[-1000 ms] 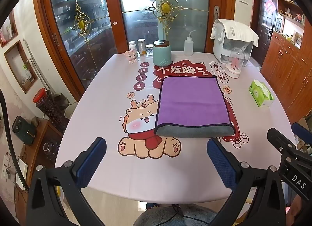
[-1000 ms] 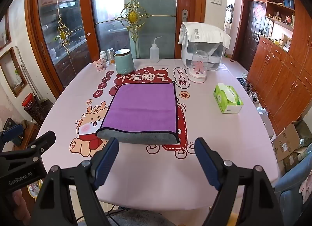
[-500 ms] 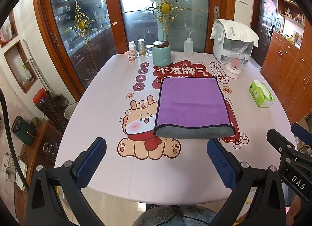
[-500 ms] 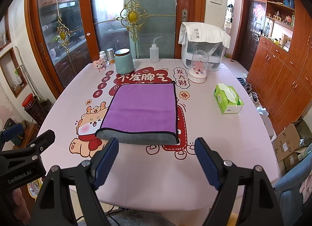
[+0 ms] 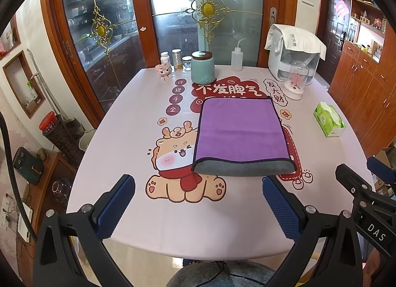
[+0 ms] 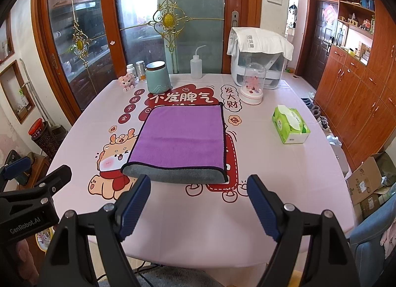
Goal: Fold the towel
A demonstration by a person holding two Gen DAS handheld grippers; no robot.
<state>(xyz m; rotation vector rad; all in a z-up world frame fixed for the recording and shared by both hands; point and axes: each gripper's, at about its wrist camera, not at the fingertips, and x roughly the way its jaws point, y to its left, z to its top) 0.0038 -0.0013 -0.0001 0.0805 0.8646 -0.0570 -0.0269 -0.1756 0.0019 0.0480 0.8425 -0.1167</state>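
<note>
A purple towel (image 5: 241, 129) with a grey underside lies folded flat on the pink printed tablecloth (image 5: 138, 123), its grey fold edge toward me. It also shows in the right wrist view (image 6: 183, 136). My left gripper (image 5: 198, 202) is open and empty, held above the table's near edge, short of the towel. My right gripper (image 6: 199, 202) is open and empty, also short of the towel's near edge. The right gripper's body shows at the right of the left wrist view (image 5: 366, 202), and the left gripper's body at the left of the right wrist view (image 6: 32, 200).
At the far end stand a teal canister (image 5: 203, 67), small jars (image 5: 177, 59), a squeeze bottle (image 5: 236, 58), a white appliance under a cloth (image 5: 294, 54) and a glass dome (image 5: 297, 79). A green tissue box (image 6: 290, 127) lies right of the towel. A blue chair (image 6: 371, 245) stands at right.
</note>
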